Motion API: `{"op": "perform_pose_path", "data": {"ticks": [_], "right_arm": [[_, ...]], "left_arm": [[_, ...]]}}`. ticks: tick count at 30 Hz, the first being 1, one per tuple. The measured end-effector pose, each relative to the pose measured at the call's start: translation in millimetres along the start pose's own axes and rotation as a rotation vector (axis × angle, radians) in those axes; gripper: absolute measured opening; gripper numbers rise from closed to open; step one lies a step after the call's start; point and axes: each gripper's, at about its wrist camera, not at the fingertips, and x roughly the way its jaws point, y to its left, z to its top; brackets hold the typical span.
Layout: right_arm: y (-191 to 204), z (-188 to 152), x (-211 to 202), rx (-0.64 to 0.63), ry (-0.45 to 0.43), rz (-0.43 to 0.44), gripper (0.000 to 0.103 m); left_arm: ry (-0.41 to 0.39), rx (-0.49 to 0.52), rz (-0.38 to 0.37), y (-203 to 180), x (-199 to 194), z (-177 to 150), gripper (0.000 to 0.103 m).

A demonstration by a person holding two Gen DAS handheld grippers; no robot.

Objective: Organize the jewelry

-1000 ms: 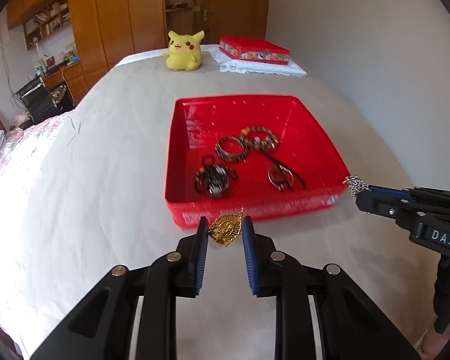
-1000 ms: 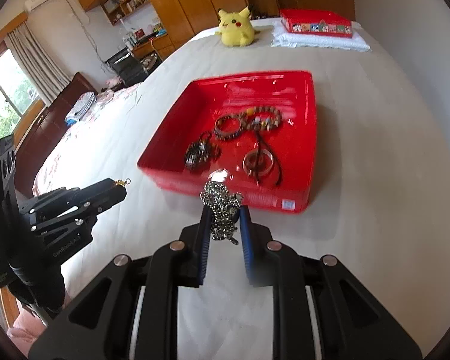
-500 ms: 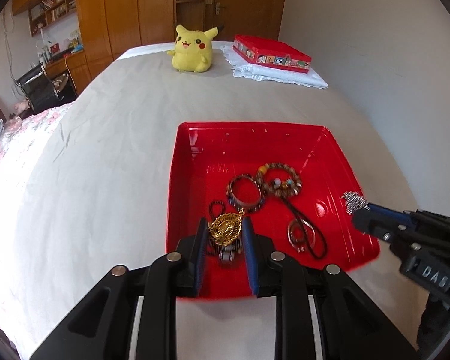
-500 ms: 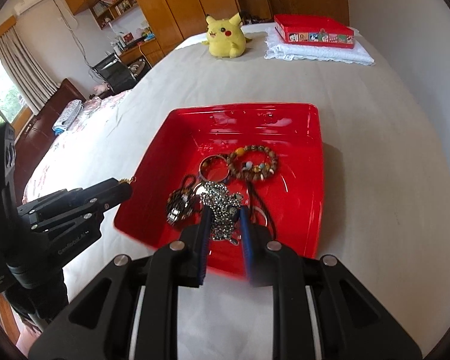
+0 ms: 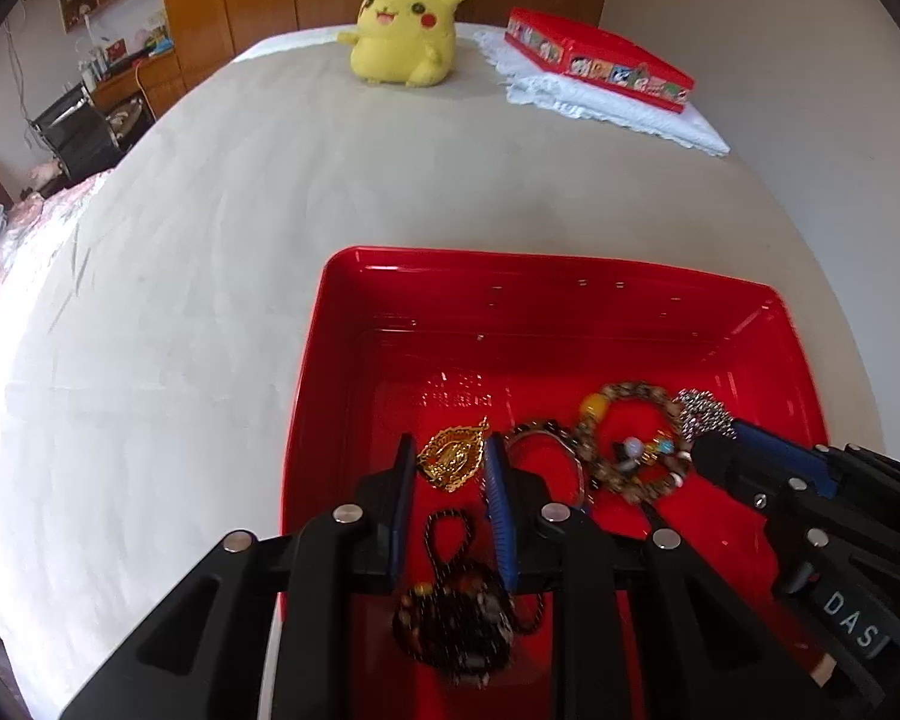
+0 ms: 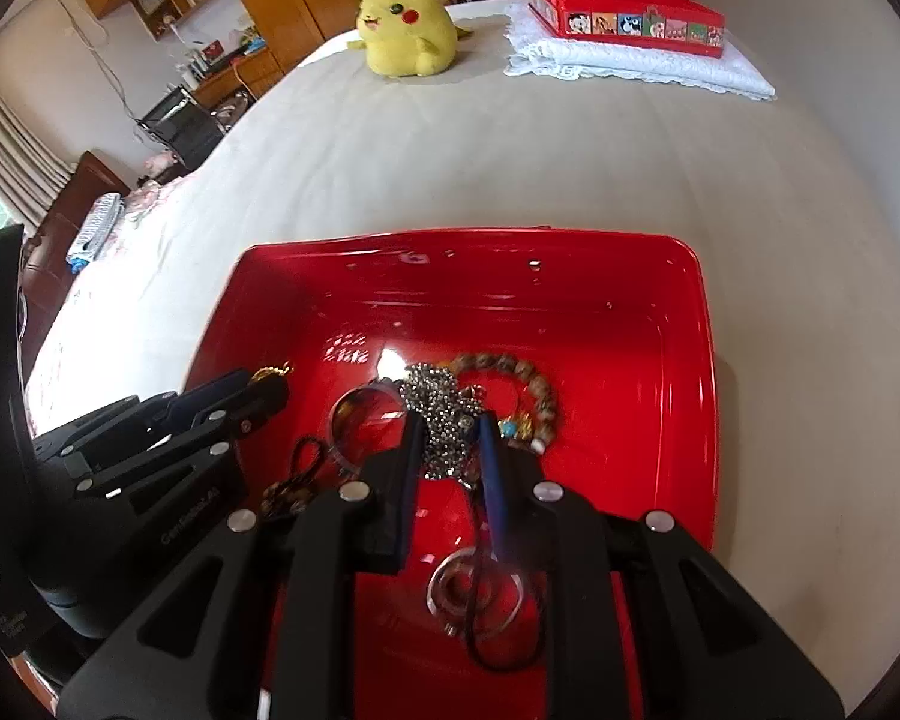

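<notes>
A red tray [image 5: 342, 324] [image 6: 699, 360] lies on the bed with bracelets and cords in it. My left gripper [image 5: 450, 462] is shut on a gold pendant [image 5: 453, 455] and holds it over the tray's near left part. My right gripper [image 6: 450, 429] is shut on a bunched silver chain [image 6: 441, 405] over the tray's middle; the chain also shows in the left wrist view [image 5: 703, 414]. A beaded bracelet [image 5: 630, 438] [image 6: 528, 387], a dark beaded string [image 5: 456, 612] and a metal ring on a black cord [image 6: 474, 594] lie on the tray floor.
A yellow Pikachu plush [image 5: 405, 30] [image 6: 405, 27] sits at the bed's far end. A red box [image 5: 600, 63] [image 6: 624, 15] rests on a white folded cloth [image 6: 642, 69] beside it. A wall runs along the right; furniture stands at the left.
Both grippers have moved forward from the near side of the tray to above its inside, each carrying its piece of jewelry.
</notes>
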Motion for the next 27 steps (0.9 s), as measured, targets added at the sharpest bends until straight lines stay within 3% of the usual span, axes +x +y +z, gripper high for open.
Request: {"op": "perform_pose_path", "data": {"ticks": [17,19,20,21,22,27], "right_arm": [[-17.9,19.3,24.9,0.061,0.017,-0.021,0.018],[-17.7,18.8,24.4,0.063,0.016,-0.021,0.022],[-17.3,19.0,23.3,0.059,0.011,-0.024,0.025],[-16.4,19.1,21.4,0.053,0.003,-0.034,0.039],[-16.3,19.4,18.4,0.05,-0.012,-0.039,0.042],[-15.6,17.9,2.8,0.034,-0.055,-0.021,0.039]], "left_arm": [[0.041,-0.003,0.008,-4.8,22.2,7.5,0.023],[0.043,-0.001,0.011,-5.7,21.9,8.5,0.023],[0.044,-0.001,0.012,-6.1,21.6,9.0,0.028],[0.045,0.003,0.008,-6.8,20.4,9.5,0.035],[0.039,0.007,0.0,-7.6,18.9,10.3,0.047],[-0.008,0.039,-0.032,-13.8,2.7,8.8,0.048]]}}
